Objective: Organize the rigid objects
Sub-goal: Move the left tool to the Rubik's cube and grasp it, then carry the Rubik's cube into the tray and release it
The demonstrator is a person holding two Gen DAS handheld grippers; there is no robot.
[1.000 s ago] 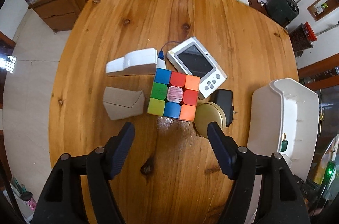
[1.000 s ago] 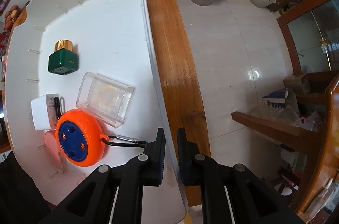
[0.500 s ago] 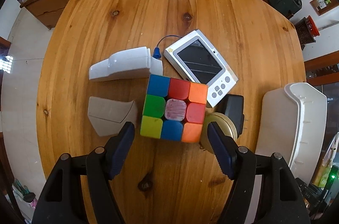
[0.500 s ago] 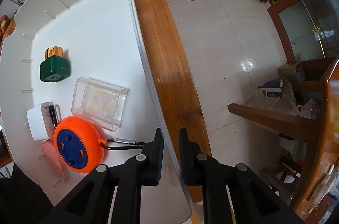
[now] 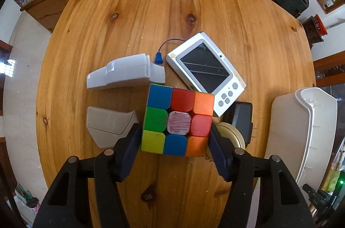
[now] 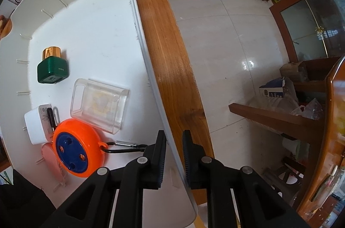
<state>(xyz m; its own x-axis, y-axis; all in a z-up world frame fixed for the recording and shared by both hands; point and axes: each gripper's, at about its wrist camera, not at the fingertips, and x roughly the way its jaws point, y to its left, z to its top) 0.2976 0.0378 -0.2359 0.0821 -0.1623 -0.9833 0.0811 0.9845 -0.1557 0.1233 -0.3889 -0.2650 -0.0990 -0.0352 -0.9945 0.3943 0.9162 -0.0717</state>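
1. The puzzle cube [image 5: 177, 119] is seen at the centre of the left wrist view, resting on the wooden table [image 5: 151, 12].
2. The left gripper [image 5: 174, 141] is spread around the cube's near end; its fingers [image 5: 129, 148] are set against or just beside the cube's two sides, and true contact cannot be told.
3. At 10 o'clock of the cube a white plastic piece [image 5: 125, 72] is found, and at 9 o'clock a grey folded box [image 5: 107, 126], just beside the left finger.
4. At 1 o'clock a white handheld device [image 5: 206, 71] with a dark screen is laid, touching the cube's corner; a blue cord [image 5: 160, 55] is seen at 12 o'clock.
5. At 3 o'clock a gold round tin [image 5: 230, 137] and a black adapter [image 5: 241, 116] are placed, and further out the white bin [image 5: 301, 131].
6. In the right wrist view, the right gripper [image 6: 174, 152] is pinched on the bin's wall [image 6: 138, 29].
7. Inside the bin, at 9 to 11 o'clock of the gripper, an orange reel [image 6: 77, 148], a clear container [image 6: 99, 105], a white charger [image 6: 36, 126] and a green bottle [image 6: 52, 68] are held.
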